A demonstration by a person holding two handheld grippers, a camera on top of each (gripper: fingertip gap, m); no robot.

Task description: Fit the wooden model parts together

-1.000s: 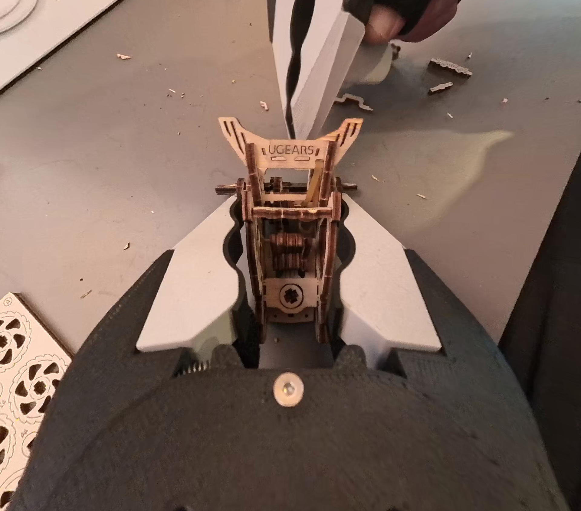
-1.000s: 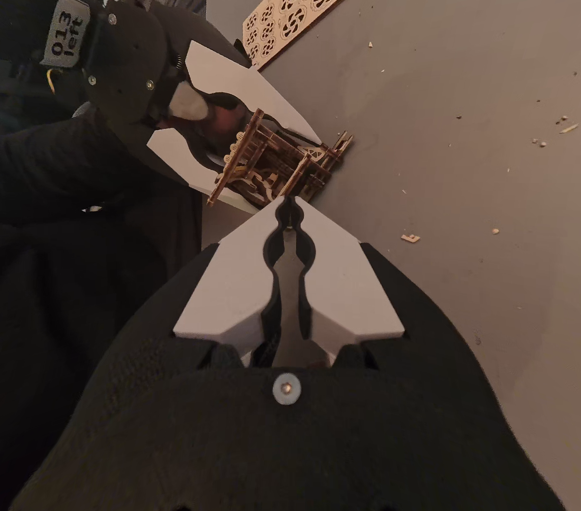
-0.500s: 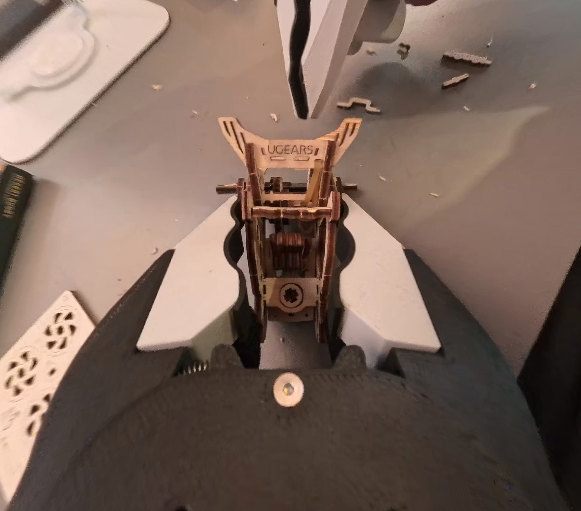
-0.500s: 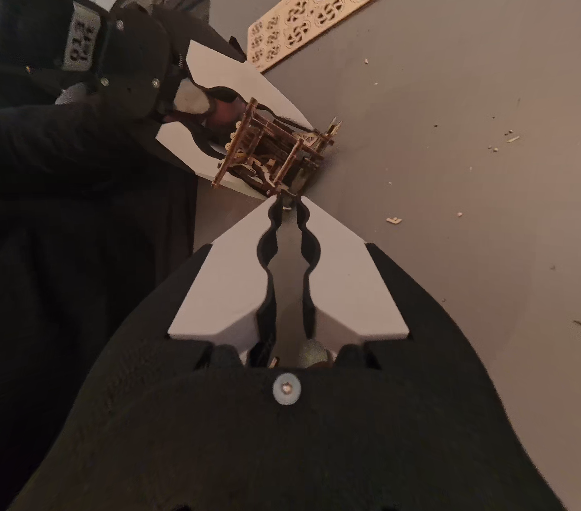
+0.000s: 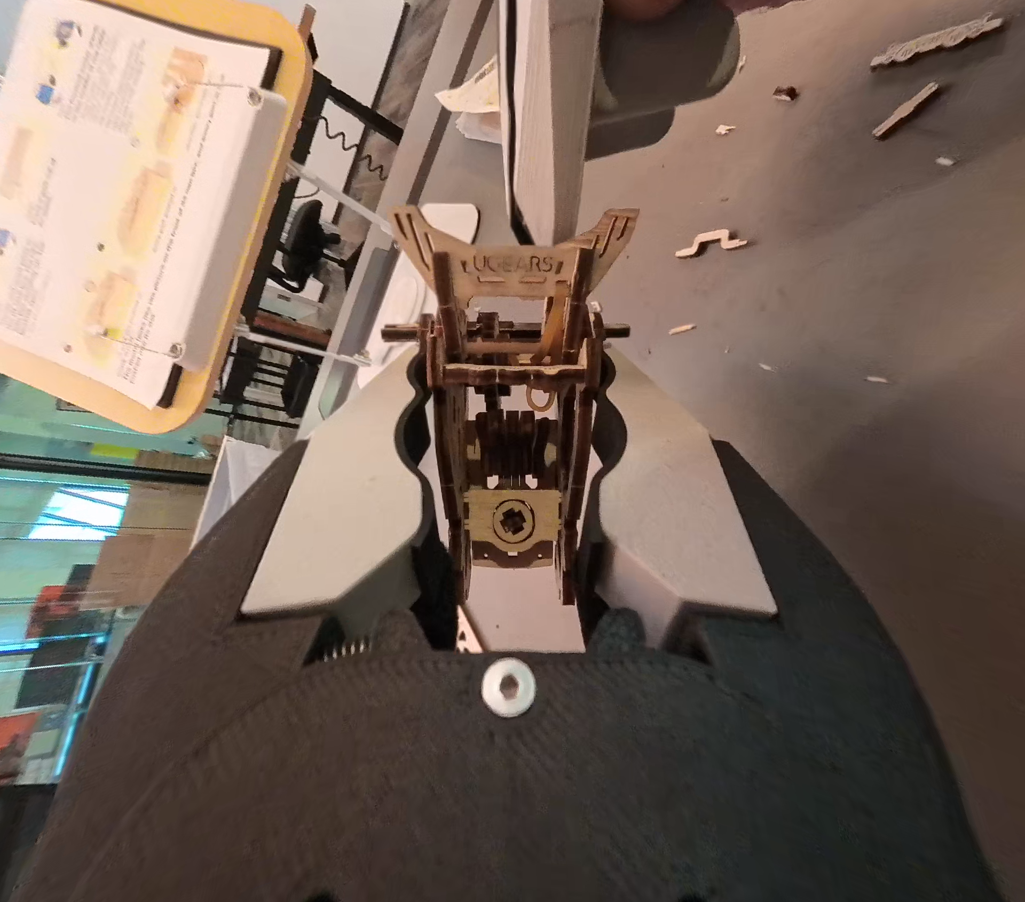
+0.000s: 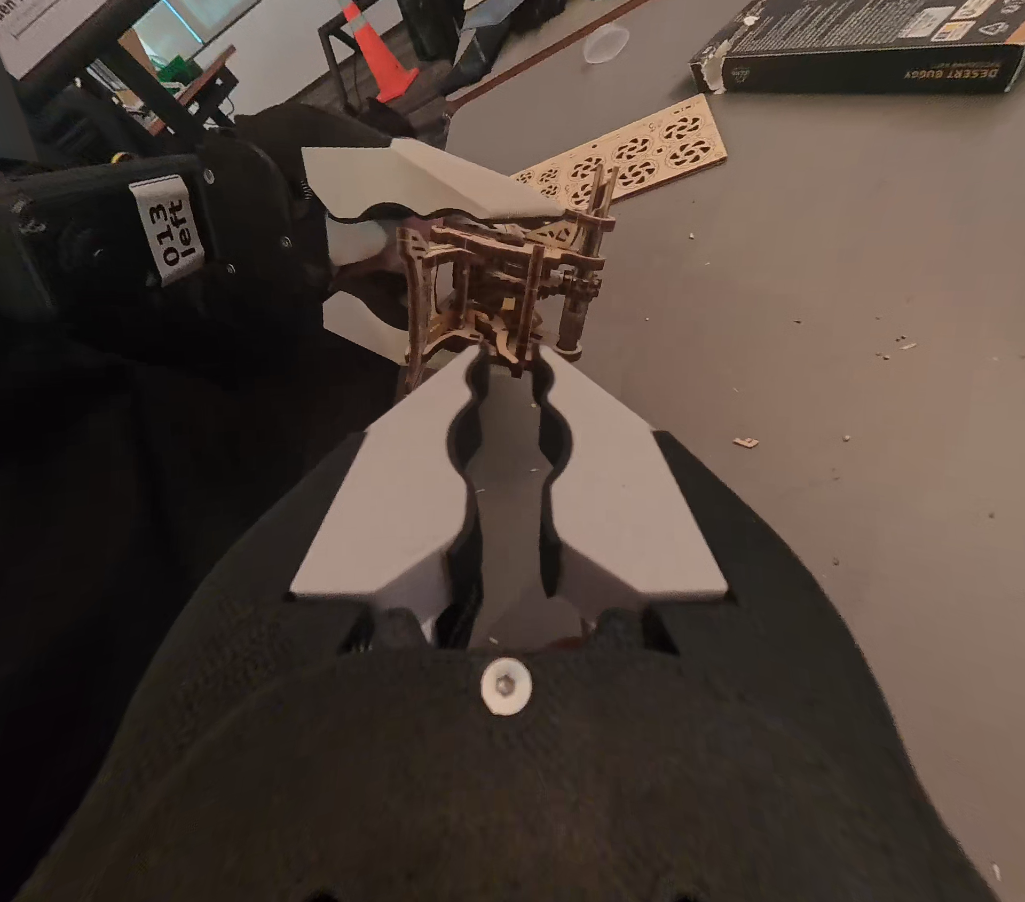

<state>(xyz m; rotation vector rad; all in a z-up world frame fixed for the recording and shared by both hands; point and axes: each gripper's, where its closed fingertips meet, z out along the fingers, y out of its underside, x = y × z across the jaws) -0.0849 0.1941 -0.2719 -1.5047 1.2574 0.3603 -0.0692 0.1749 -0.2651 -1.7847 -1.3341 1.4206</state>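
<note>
We are clamping the wooden model (image 5: 513,409) between the left gripper (image 5: 513,376) fingers, lifted off the grey table (image 6: 832,321). Our right gripper (image 6: 510,354), fingers slightly parted and holding nothing, is nosing against the frame's underside; pushing hard there could snap a thin strut or twist the model loose.

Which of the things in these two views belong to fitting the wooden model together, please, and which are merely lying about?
In the job:
- wooden model, clamped in the left gripper
- right gripper, tips at the model
- sheet of wooden parts

Lying about:
- black box
- orange cone
- loose wood offcuts
- instruction stand
</note>
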